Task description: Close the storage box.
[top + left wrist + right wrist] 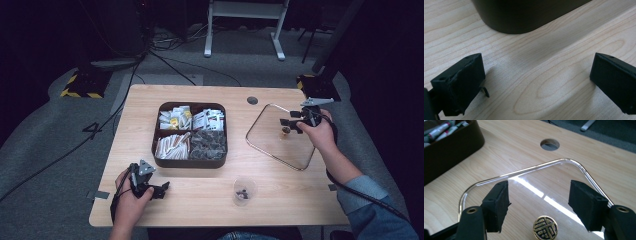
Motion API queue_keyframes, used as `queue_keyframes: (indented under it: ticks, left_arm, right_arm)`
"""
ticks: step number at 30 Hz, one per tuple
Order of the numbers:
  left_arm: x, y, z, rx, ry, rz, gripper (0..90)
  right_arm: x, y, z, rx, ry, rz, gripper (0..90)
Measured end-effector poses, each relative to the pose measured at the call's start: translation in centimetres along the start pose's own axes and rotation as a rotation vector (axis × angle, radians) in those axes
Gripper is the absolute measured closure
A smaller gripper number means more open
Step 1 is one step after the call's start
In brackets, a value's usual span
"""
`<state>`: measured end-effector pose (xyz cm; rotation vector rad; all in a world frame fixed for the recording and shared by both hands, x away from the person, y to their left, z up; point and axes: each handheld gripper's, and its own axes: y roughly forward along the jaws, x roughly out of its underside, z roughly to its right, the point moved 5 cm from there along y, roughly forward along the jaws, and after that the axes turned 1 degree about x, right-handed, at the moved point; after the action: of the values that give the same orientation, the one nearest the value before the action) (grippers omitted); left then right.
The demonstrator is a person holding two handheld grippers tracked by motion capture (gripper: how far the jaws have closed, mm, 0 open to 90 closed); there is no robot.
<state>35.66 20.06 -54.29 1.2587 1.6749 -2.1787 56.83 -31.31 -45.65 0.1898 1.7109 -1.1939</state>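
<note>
High view first: we see the clear glass lid (281,136) lying flat on the right half of the bench (150,105), well apart from the dark four-part box (189,134) of sachets it seems to belong to, which stands uncovered in the middle. Our right gripper (295,121) hangs over the lid close to its small gold knob (285,131), while the left gripper (161,189) rests low on the bench near the box's front left corner; a small plastic cup (244,191) stands at the front. Left gripper view: the jaws stand wide apart with nothing between them, bare wood below and the box's dark wall (524,15) just ahead. Right gripper view: the jaws are spread on either side of the knob (545,227), not touching it, with the lid's rim (564,161) curving beyond. We judge the work barely begun: the knob has yet to be gripped, and the lid still has to be lifted and set on the box.
</note>
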Motion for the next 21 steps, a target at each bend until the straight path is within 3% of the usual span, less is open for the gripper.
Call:
queue_keyframes:
  ticks: [4,9,15,18,21]
  left_arm:
    - [0.0,0.0,0.0,0.001,0.001,0.0,0.2]
    - [0.0,0.0,0.0,0.0,0.001,0.0,0.2]
    - [0.0,0.0,0.0,0.0,0.001,0.0,0.2]
    - [0.0,0.0,0.0,0.0,0.0,0.0,0.2]
    - [0.0,0.0,0.0,0.0,0.0,0.0,0.2]
  right_arm:
    - [1.1,1.3,0.5,0.019,0.028,-0.039,33.6]
    - [2.6,2.2,0.9,0.024,0.024,-0.076,36.7]
    - [3.7,2.6,1.1,0.02,0.047,-0.089,38.3]
    - [4.3,2.7,1.0,0.006,0.053,-0.11,45.0]
    - [4.8,2.9,0.9,-0.001,0.052,-0.125,45.6]
